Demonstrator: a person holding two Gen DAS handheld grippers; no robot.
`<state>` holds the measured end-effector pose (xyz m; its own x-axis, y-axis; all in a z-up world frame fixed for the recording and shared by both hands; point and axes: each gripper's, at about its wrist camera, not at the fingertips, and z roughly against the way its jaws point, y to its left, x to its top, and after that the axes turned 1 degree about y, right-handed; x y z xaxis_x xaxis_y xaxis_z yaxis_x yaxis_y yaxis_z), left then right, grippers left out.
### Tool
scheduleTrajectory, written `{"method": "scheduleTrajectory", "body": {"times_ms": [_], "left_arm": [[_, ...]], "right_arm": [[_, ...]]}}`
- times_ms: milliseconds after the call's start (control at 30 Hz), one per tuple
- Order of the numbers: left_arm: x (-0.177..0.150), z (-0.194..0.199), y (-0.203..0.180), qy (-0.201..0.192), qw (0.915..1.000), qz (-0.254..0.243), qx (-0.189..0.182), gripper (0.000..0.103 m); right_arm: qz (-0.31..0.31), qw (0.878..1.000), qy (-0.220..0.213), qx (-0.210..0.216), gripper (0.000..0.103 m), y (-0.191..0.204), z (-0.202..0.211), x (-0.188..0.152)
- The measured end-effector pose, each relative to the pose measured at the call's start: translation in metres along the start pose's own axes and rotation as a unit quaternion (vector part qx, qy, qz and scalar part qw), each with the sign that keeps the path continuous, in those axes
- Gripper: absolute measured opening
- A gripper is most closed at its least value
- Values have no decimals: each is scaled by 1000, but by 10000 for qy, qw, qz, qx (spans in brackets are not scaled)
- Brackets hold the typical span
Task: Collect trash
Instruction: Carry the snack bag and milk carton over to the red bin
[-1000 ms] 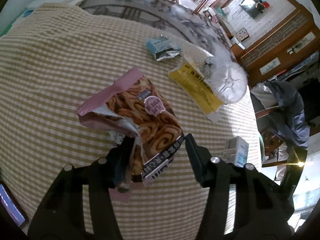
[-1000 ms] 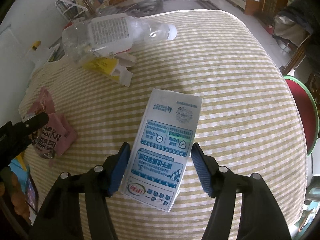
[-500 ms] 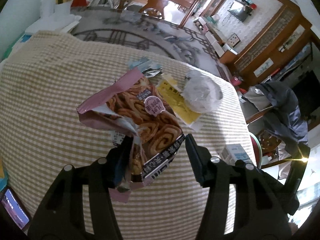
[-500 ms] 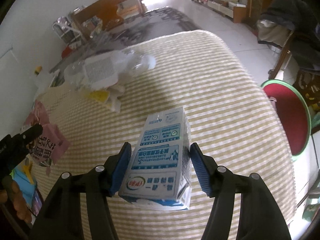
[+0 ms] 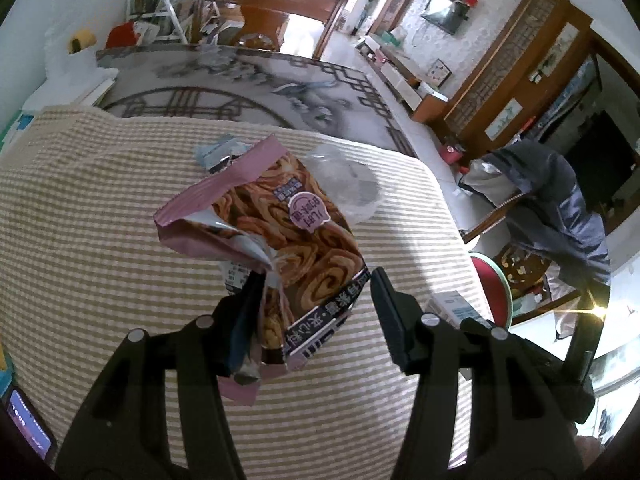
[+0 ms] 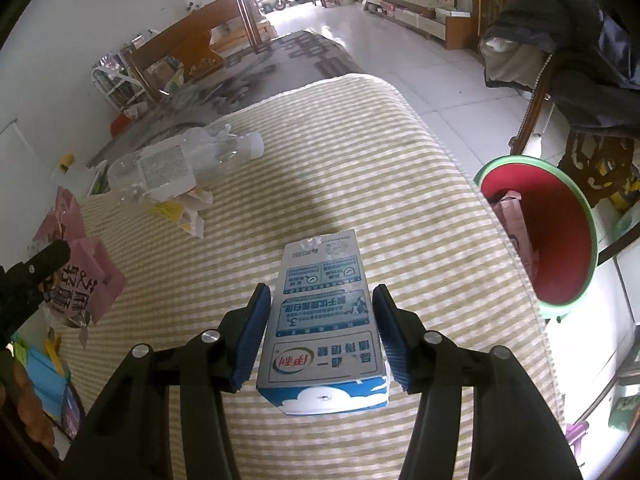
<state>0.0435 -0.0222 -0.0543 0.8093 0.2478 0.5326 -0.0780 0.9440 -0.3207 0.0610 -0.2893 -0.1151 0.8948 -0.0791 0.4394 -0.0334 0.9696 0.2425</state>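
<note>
My left gripper (image 5: 312, 304) is shut on a pink snack bag (image 5: 280, 232) printed with pastry rolls, held above the checked tablecloth (image 5: 100, 216). The bag also shows at the left of the right wrist view (image 6: 80, 276). My right gripper (image 6: 320, 328) is shut on a blue and white milk carton (image 6: 324, 320), lifted off the cloth. A red bin with a green rim (image 6: 548, 240) stands on the floor off the table's right edge, with a pink wrapper inside.
A clear plastic bottle (image 6: 180, 164) lies on a yellow wrapper (image 6: 176, 212) at the table's far side. A small blue wrapper (image 5: 216, 152) lies behind the bag. A chair with a dark jacket (image 6: 568, 52) stands beyond the bin.
Both grippers have risen from the table with their loads. The milk carton has left the cloth, and the red bin has come into fuller view on the right.
</note>
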Motion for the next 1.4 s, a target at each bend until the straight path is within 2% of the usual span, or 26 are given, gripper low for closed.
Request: {"method": "scheduleTrajectory", "body": {"times_ms": [367,1000,1200,1400], "left_arm": [[-9,-17,-44,142,9997,-184,-12,53],[-11,-58,-126,304,9989,-359,-64,53],[-13,-75,-162,467,9969,-615,-148,53],[-18,-93,-206,671,9914,-1048,-411,53]], "right_arm": [[-117,9999,29,48,52,-40,7,3],[-191,9997,-61,120,52,-116,18,35],[-422,9990,-86,88,52,-151,24,39],[-808,9966,-170,-21,52,-192,33,40]]}}
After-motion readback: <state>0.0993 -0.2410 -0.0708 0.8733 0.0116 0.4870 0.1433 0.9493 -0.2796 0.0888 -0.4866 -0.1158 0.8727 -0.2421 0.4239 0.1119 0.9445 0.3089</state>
